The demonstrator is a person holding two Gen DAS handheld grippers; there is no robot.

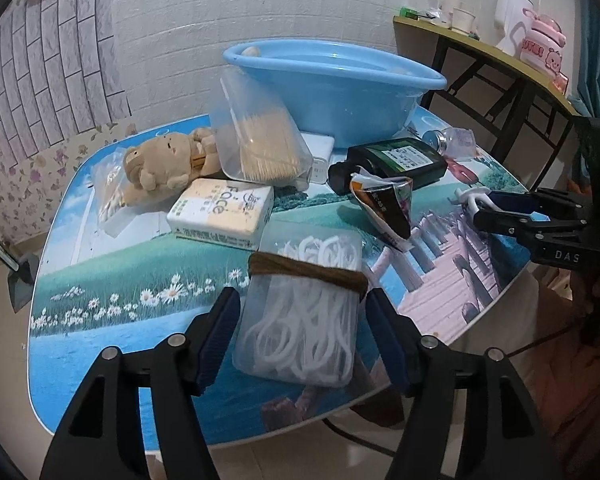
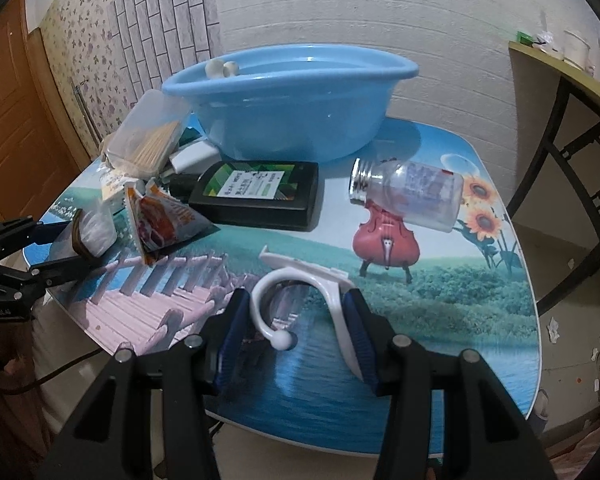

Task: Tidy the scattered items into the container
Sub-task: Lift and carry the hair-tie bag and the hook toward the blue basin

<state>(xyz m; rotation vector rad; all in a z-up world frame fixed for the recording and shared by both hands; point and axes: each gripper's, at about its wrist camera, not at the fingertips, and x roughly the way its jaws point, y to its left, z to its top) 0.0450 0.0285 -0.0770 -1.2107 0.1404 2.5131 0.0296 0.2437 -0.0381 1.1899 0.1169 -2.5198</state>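
A blue basin [image 1: 340, 92] stands at the table's far side, also in the right wrist view [image 2: 284, 104]. My left gripper [image 1: 300, 320] is open around a clear box of white rings [image 1: 304, 312] wound with brown cord; the fingers do not press it. My right gripper [image 2: 296, 320] is open around a white plastic hook [image 2: 300, 280] lying on the table; its right finger touches the hook. The right gripper also shows in the left wrist view [image 1: 496, 208]. Scattered: a plush bear [image 1: 160, 164], a tissue pack [image 1: 224, 212], a toothpick box [image 1: 260, 140], a black bottle [image 2: 260, 196], a snack wrapper [image 2: 160, 220], a clear jar [image 2: 412, 196].
The low table [image 2: 440, 320] has a printed landscape top and rounded edges. A white power bank [image 1: 320, 160] lies by the basin. A bag of swabs [image 1: 108, 196] sits under the bear. A folding desk [image 1: 500, 64] with cups stands at the right. A brick-pattern wall is behind.
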